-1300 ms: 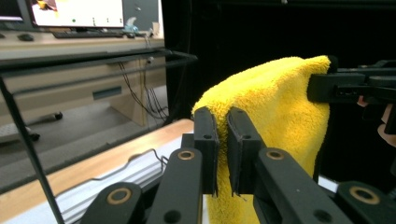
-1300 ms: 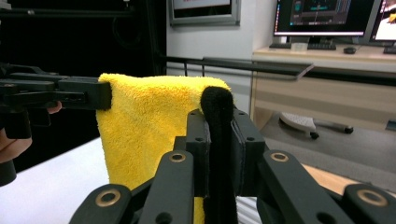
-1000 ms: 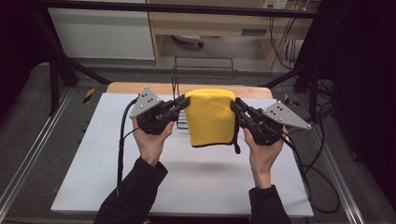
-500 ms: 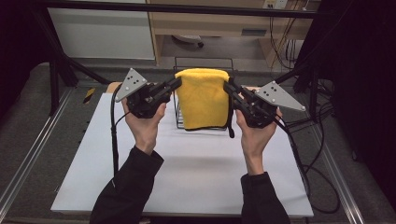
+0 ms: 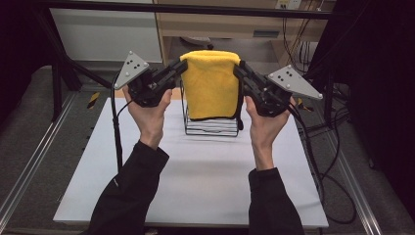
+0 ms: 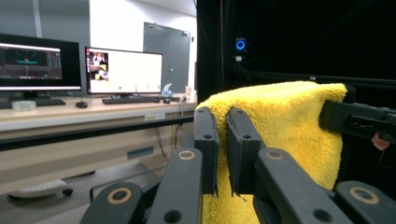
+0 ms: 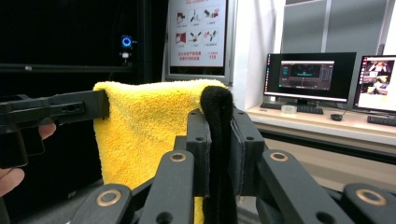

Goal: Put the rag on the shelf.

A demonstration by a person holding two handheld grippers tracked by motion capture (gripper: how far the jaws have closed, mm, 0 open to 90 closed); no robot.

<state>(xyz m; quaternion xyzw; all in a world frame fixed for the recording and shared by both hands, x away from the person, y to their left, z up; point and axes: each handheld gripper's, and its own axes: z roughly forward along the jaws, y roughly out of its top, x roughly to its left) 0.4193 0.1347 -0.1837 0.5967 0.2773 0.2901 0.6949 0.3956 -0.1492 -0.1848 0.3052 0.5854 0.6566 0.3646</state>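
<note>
Sleeves first, since they're closest: two dark sleeves come in from the bottom of the high view, and each hand holds a gripper up above the white table (image 5: 195, 186).

Left gripper (image 5: 178, 68) is clamped onto the left top corner of a yellow towel (image 5: 211, 85). In the left gripper view its jaws sit nearly together with yellow pile pinched between them. Right gripper (image 5: 239, 70) has the other top corner, and the right gripper view shows its jaws squeezed on a black edge strip (image 7: 217, 140) of the towel, with the yellow part spreading off to the side.

So the towel is stretched between the two grippers, folded over at the top and hanging down in the air. It hangs right in front of a black wire rack (image 5: 211, 126) that stands on the table, and its bottom edge hangs low in front of the rack's wires. Can't tell whether it touches the rack or not.

Past the table there's a wooden desk (image 6: 70, 116) with monitors (image 6: 123, 70) and keyboards on it, plus a poster (image 7: 198, 30) on the wall and a small blue ring light (image 7: 126, 41) on the dark frame.
</note>
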